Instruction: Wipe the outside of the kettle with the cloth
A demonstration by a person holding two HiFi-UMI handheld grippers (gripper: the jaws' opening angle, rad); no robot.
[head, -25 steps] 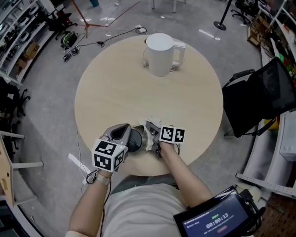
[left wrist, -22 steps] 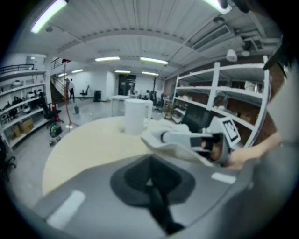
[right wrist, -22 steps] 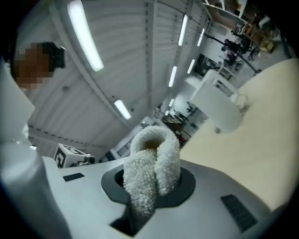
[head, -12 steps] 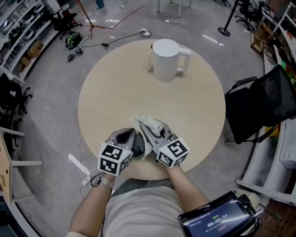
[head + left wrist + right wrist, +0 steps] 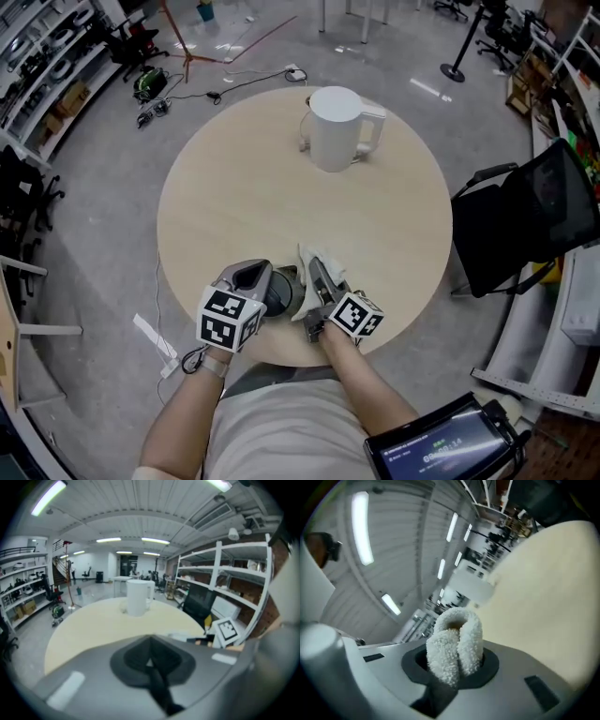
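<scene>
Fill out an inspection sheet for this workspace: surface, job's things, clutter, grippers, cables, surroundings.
Surface: round beige table, bare apart from the kettle.
Job's things: white kettle upright at the far side; white cloth off the kettle, near the front edge.
Clutter: nothing seen on the table.
Grippers: left gripper fingers together, empty; right gripper fingers clamped on the cloth.
Cables: floor cable beyond the table.
Surroundings: black chair at right; shelving at left.
</scene>
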